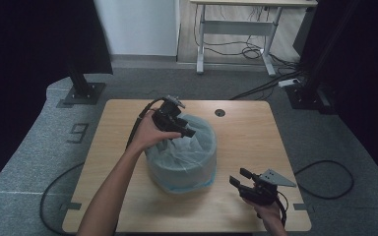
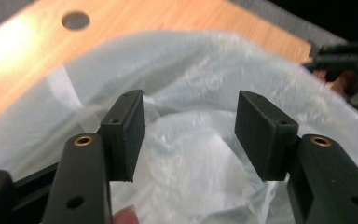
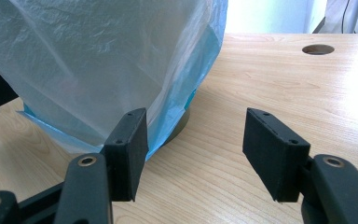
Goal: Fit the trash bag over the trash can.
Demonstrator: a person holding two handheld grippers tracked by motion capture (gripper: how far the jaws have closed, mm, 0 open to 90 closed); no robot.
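A round bin lined with a translucent pale-blue plastic bag stands in the middle of the wooden table. My left gripper hovers over the bin's far-left rim and points into its mouth. Its jaws are open, with nothing pressed between them, above the crumpled bag lining. My right gripper rests low near the table's front right corner and points at the bin. In the right gripper view its jaws are open, the left pad just in front of the bag's lower edge and apart from it.
A round cable hole sits in the table's far side behind the bin. Two black stand bases flank the table on the grey carpet. A desk frame and loose cables lie farther back.
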